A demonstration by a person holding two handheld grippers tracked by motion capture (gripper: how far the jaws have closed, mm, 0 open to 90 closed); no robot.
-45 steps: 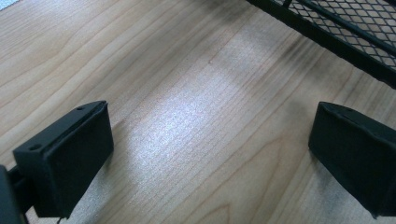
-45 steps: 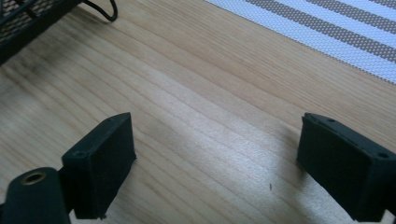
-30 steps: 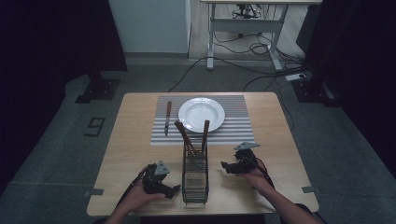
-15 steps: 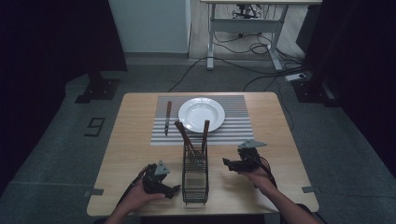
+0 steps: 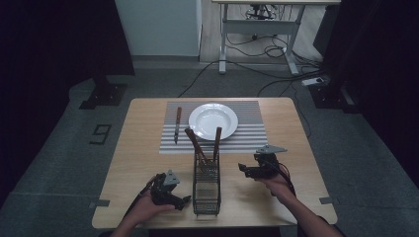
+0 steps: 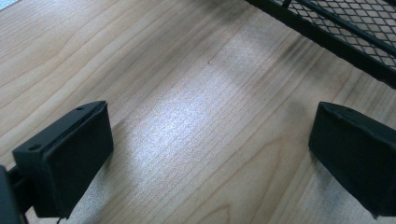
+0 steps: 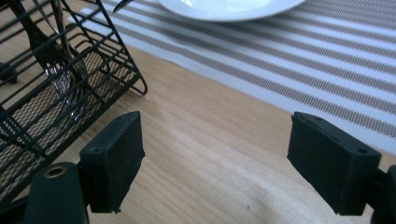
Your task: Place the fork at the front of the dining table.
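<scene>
Wooden table (image 5: 138, 148): striped placemat (image 5: 249, 131) lies toward its far edge, white plate (image 5: 213, 121) on it, brown-handled knife (image 5: 177, 123) along the mat's left side. Black wire-mesh caddy (image 5: 206, 185) stands at the near edge, midway between your hands; tall, narrow, two brown-handled utensils (image 5: 197, 145) leaning out of its far end. Your left gripper (image 5: 185, 200) sits just beside it, jaws wide apart, empty. Your right gripper (image 5: 242, 169) is near its other side, jaws likewise spread, holding nothing.

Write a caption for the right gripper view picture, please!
Open right gripper above the wooden table, between wire cutlery basket and striped placemat.
</scene>
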